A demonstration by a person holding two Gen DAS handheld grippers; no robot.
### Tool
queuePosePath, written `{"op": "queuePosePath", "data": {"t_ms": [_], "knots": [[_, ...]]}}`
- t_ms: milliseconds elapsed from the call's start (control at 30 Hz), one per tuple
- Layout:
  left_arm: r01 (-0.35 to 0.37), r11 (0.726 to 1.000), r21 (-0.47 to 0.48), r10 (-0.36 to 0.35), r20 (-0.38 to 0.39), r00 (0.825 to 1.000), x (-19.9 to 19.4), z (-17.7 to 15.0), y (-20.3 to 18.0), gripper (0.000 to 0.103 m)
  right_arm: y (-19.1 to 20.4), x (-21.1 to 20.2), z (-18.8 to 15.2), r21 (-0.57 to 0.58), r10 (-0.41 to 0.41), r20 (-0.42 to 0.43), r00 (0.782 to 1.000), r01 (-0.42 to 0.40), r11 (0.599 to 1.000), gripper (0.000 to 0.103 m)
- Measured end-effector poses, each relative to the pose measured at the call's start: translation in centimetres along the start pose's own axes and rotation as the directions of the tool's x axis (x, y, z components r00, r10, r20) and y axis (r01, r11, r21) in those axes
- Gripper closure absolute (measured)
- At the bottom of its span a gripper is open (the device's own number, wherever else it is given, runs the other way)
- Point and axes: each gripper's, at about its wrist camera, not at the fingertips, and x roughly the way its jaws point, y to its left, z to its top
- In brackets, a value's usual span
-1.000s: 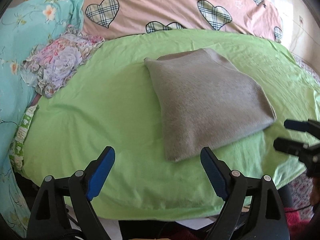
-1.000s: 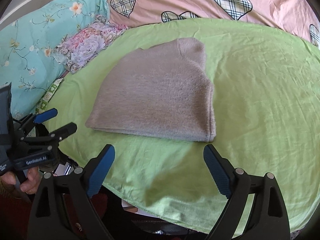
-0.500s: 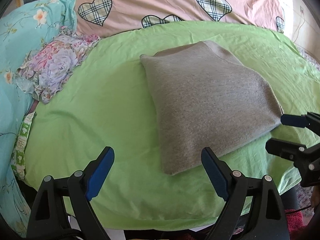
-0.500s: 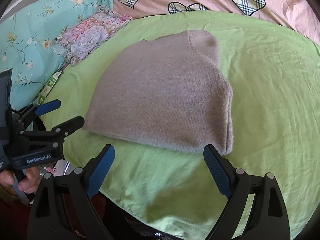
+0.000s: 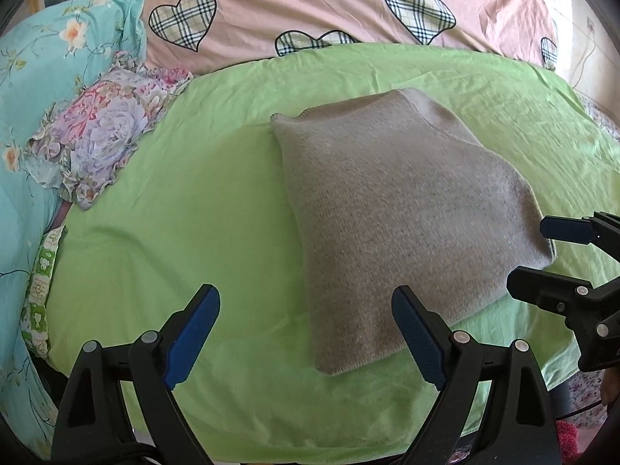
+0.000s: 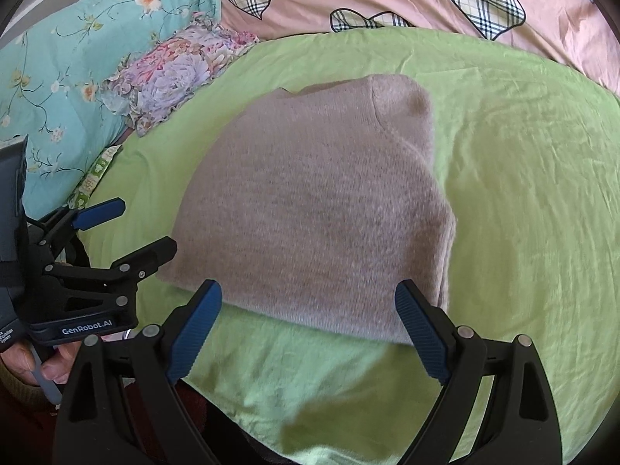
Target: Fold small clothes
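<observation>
Knitwear, a grey sweater (image 5: 391,217), lies already folded into a thick rectangle on the green sheet (image 5: 186,232) of the bed, its near edge close to the sheet's front border and the floral pillow (image 5: 97,135) well off toward its far left corner. Both tools hang released and empty: the left gripper (image 5: 306,333) has its jaws spread wide above the sweater's near left corner, and the right gripper (image 6: 310,323) is spread just as wide over the sweater's near edge, neither pad touching wool as far as the views show. In the right wrist view the left gripper (image 6: 112,232) shows beside the sweater's left edge; in the left wrist view the right gripper (image 5: 542,259) sits by the sweater's near right corner. The step in hand looks like taking the near edge for one more fold, or a final tidy. To do it well, each gripper should drop onto its own corner of the sweater and pinch every stacked layer together, not just the top ply, and keep clear of the sheet beneath so it is not dragged along; then both should lift evenly so the bundle stays square
</observation>
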Motion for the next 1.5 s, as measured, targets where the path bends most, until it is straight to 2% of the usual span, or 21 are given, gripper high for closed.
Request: {"op": "queuePosePath", "data": {"t_ms": [500,1500], "knots": [[0.01,1.0,-0.028,-0.011,-0.022,1.0,0.7,0.6,0.0,0.012,-0.3,0.7,1.2,0.007,0.007,-0.008,1.0,-0.007,1.0,0.011],[0.015,0.999,-0.03,-0.015,-0.002,1.0,0.1,1.1,-0.4,0.012,-0.2,0.4,1.8,0.005,0.013,0.008,1.0,-0.013,1.0,0.011]]}}
